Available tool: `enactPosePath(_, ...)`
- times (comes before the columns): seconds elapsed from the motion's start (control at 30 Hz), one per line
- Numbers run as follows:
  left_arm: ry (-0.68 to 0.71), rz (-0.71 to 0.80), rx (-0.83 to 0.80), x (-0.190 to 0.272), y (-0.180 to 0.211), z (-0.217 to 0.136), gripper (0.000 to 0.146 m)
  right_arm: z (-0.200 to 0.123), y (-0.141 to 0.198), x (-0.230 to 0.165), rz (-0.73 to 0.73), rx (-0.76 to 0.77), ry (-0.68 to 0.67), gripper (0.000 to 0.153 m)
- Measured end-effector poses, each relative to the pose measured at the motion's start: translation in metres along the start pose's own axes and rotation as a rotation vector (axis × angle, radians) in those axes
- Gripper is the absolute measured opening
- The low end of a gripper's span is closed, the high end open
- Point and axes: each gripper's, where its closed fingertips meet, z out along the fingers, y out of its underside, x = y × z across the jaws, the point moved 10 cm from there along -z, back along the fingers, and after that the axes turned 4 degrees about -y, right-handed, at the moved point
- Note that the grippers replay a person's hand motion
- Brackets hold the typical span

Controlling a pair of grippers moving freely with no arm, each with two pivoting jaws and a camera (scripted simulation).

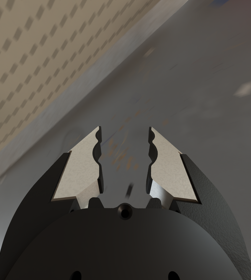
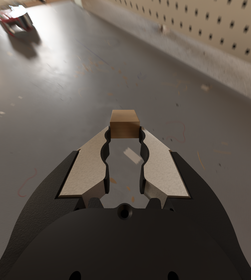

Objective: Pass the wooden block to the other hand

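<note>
The wooden block (image 2: 124,125) is a small light-brown cuboid held between the tips of my right gripper (image 2: 124,130). The jaws are shut on its two sides, and it sits above the grey tabletop (image 2: 53,90). My left gripper (image 1: 125,130) is open and empty, its beige fingers (image 1: 82,163) apart, pointing over the grey table surface (image 1: 182,106). The block and the right gripper do not show in the left wrist view. The left gripper does not show in the right wrist view.
A beige pegboard wall (image 2: 212,30) runs along the table's right side in the right wrist view, and it also shows in the left wrist view (image 1: 30,53) at upper left. A blurred cluttered object (image 2: 14,19) stands far off at upper left. A tape scrap (image 2: 133,155) lies on the table.
</note>
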Motion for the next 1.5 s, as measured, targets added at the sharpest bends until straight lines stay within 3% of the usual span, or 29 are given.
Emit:
enactPosePath(0.07,-0.142,-0.083,-0.224,-0.031,0.035,-0.001,0.059,0.011,0.013,0.010,0.031,-0.101,0.050,0.037)
enactPosePath(0.13,-0.093,-0.186,-0.340,-0.052,0.064,0.002,0.056,0.022,0.026,0.016,0.049,-0.180,0.075,0.037)
enactPosePath(0.27,-0.018,-0.314,-0.392,-0.067,0.095,0.008,0.056,0.038,0.044,0.021,0.096,-0.268,0.088,0.037)
enactPosePath(0.53,0.121,-0.450,-0.527,-0.059,0.106,0.040,0.056,0.044,0.056,0.029,0.124,-0.303,0.119,0.037)
enactPosePath(0.67,0.088,-0.489,-0.605,-0.054,0.106,0.057,0.056,0.045,0.058,0.031,0.121,-0.316,0.128,0.037)
enactPosePath(0.9,0.022,-0.396,-0.805,-0.047,0.122,0.083,0.050,0.042,0.053,0.028,0.083,-0.312,0.150,0.037)
enactPosePath(1.03,0.010,-0.416,-0.787,-0.053,0.127,0.080,0.040,0.039,0.048,0.027,0.066,-0.293,0.152,0.037)
enactPosePath(1.2,0.042,-0.475,-0.762,-0.059,0.136,0.078,0.041,0.038,0.047,0.027,0.053,-0.295,0.152,0.037)
enactPosePath(1.5,0.086,-0.490,-0.741,-0.058,0.137,0.085,0.072,0.040,0.045,0.023,0.026,-0.303,0.143,0.037)
